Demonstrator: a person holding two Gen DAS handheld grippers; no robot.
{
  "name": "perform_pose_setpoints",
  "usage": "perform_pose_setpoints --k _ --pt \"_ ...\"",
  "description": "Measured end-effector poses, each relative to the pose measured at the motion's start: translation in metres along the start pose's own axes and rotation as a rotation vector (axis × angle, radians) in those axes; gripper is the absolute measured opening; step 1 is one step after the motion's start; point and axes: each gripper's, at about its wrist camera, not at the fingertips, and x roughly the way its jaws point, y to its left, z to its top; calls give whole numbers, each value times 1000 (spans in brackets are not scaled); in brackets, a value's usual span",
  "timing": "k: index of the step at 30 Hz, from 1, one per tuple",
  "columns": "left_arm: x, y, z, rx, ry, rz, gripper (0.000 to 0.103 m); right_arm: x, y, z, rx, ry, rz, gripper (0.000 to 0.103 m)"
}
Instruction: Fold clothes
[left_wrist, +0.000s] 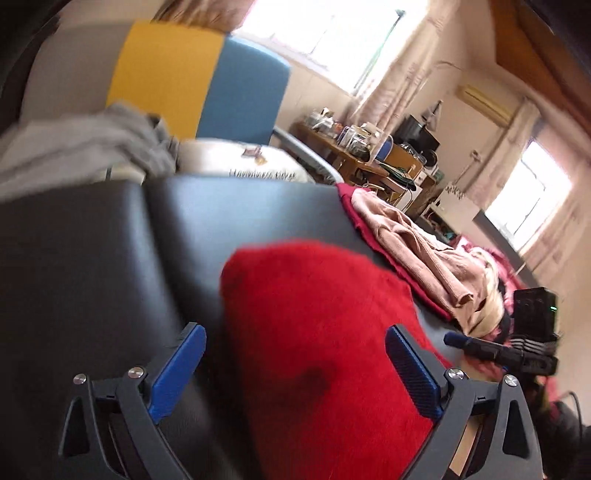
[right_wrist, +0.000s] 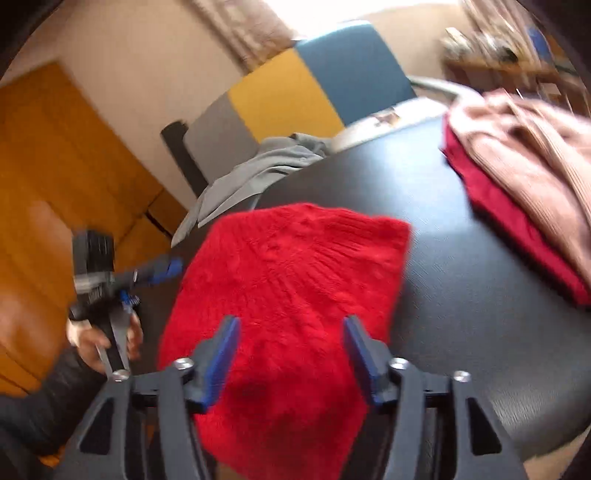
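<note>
A folded red knitted garment (left_wrist: 317, 332) (right_wrist: 288, 280) lies on the black table (left_wrist: 110, 258) (right_wrist: 461, 295), near its front edge. In the left wrist view my left gripper (left_wrist: 295, 365) hangs just over the garment's left part, jaws wide apart and blue pads (left_wrist: 177, 373) clear of the cloth. My right gripper (right_wrist: 291, 350) is open above the garment's near edge, with nothing pinched. Each gripper shows in the other's view: the right one (left_wrist: 458, 339) low at the table's right, the left one (right_wrist: 166, 269) beside the garment, held by a hand (right_wrist: 92, 343).
A pile of pink and dark red clothes (left_wrist: 417, 243) (right_wrist: 524, 166) lies at the table's far right. A grey garment (left_wrist: 74, 147) (right_wrist: 255, 166) drapes over a grey, yellow and blue chair back (left_wrist: 166, 77) (right_wrist: 288, 92) behind the table. A cluttered desk (left_wrist: 362, 147) stands further back.
</note>
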Motion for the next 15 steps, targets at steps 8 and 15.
perform_pose_setpoints --k 8,15 --pt "32 11 -27 -83 96 -129 102 38 -30 -2 108 137 57 76" --pt "55 0 -23 -56 153 -155 102 88 -10 26 58 211 192 103"
